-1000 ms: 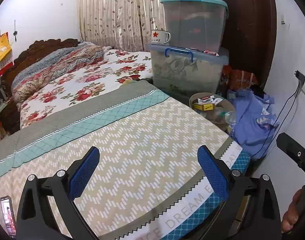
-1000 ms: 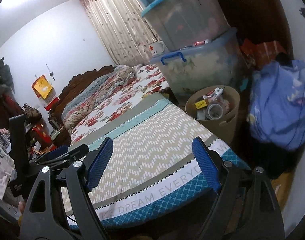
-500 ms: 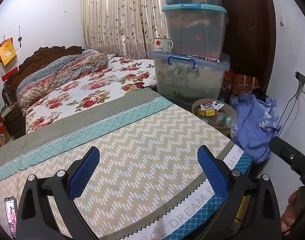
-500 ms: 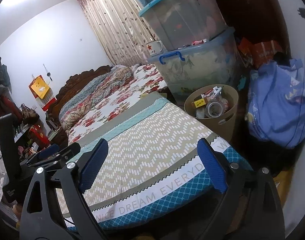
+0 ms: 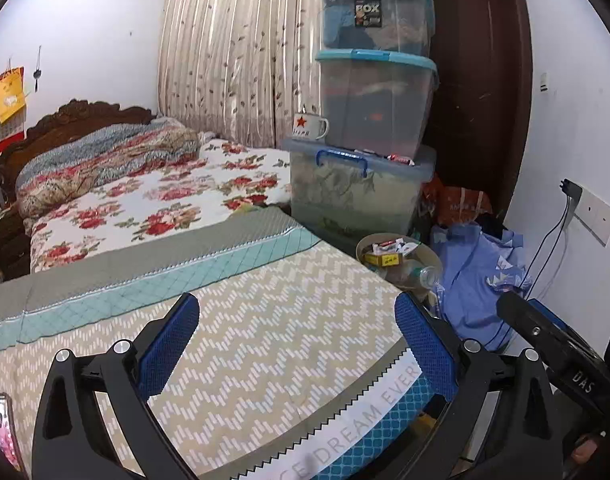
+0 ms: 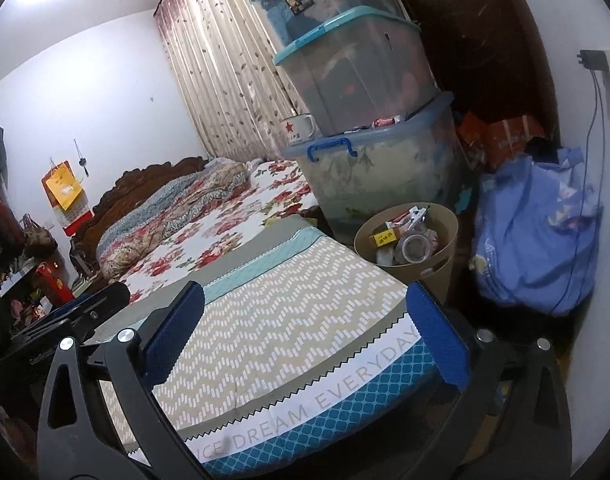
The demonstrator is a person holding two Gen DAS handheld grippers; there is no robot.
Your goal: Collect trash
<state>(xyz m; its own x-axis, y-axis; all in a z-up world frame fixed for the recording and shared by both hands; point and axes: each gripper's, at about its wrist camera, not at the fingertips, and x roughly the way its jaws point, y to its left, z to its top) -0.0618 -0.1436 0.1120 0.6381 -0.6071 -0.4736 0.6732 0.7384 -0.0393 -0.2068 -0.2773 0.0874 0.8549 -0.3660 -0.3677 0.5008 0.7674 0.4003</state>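
Right wrist view gives the best look at the trash bin (image 6: 445, 268), a tan round basket on the floor, squeezed between the foot corner of the bed (image 6: 265, 320) and the bottom storage tub (image 6: 385, 176). It's already loaded close to the rim: a yellow-labelled box (image 6: 386, 237), a clear plastic bottle (image 6: 415, 248) lying mouth toward us, and some red-and-white wrappers (too jumbled to name each one). From the look of that fill, I'd judge the collecting is well along, possibly near its end, because no loose litter shows on the bedspread in either view. What's left, as far as I can tell, is to find any stray piece out of frame.

Now the hands. The right gripper (image 6: 305, 336) hovers over the foot of the bed, blue pads wide apart, nothing between them. The left gripper (image 5: 297, 344) is the same story: spread wide, empty, above the zigzag cover.

Moving outward, three lidded tubs stack up behind the bin. The bottom tub holds pale fabric; the middle tub (image 5: 377, 100) and the top tub (image 5: 375, 18) hold dark, indistinct things. A white mug with a red star (image 5: 309, 126) sits on the bottom tub's lid. A blue garment bundle (image 6: 537, 240) slumps beside the bin, and a phone (image 5: 1, 432) lies at the bed's near edge.
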